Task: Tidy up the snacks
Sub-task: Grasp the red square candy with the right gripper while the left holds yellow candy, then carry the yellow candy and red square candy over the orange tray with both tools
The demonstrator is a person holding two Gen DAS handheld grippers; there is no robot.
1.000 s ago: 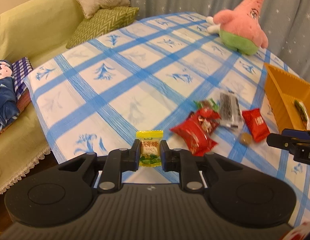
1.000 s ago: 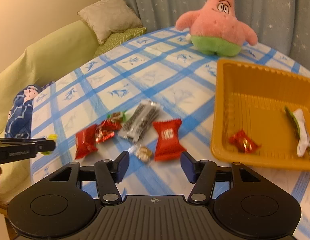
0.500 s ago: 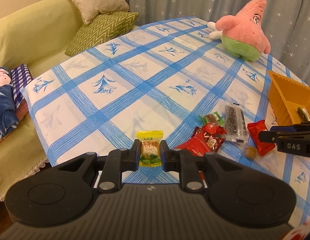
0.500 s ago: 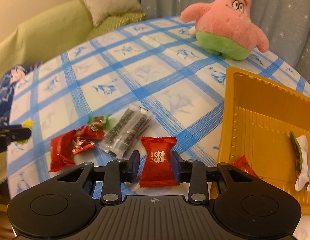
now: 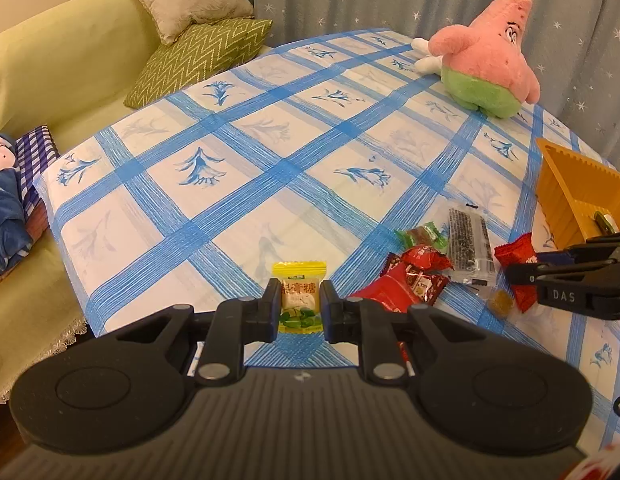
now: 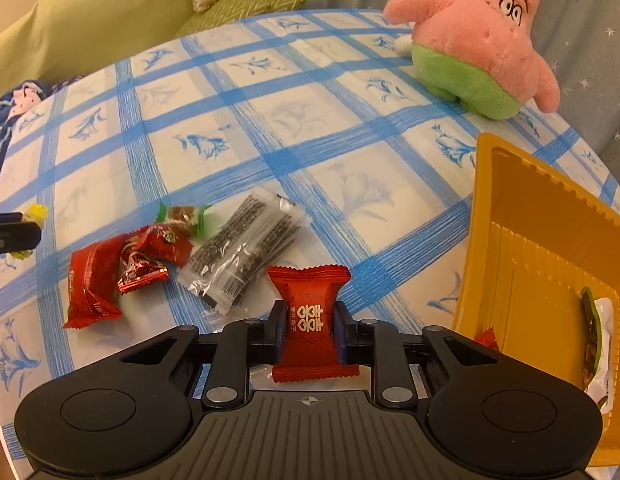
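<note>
Your right gripper [image 6: 308, 330] has just closed its jaws onto the red candy [image 6: 308, 322], beside the yellow tray [image 6: 550, 248] whose inside only that view shows, while the left gripper [image 5: 300, 309] stays clamped on the yellow candy [image 5: 299, 300], seen clearly only from its own camera.

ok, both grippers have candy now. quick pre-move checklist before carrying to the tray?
1. Right gripper shut on red candy, jaws just closed: ok.
2. Left gripper shut on yellow candy: ok.
3. Orange tray has bare floor free for a drop: ok.
4. Candies lifted clear of the tablecloth: cannot tell.
5. Loose snack pile untouched by either gripper: ok.
</note>
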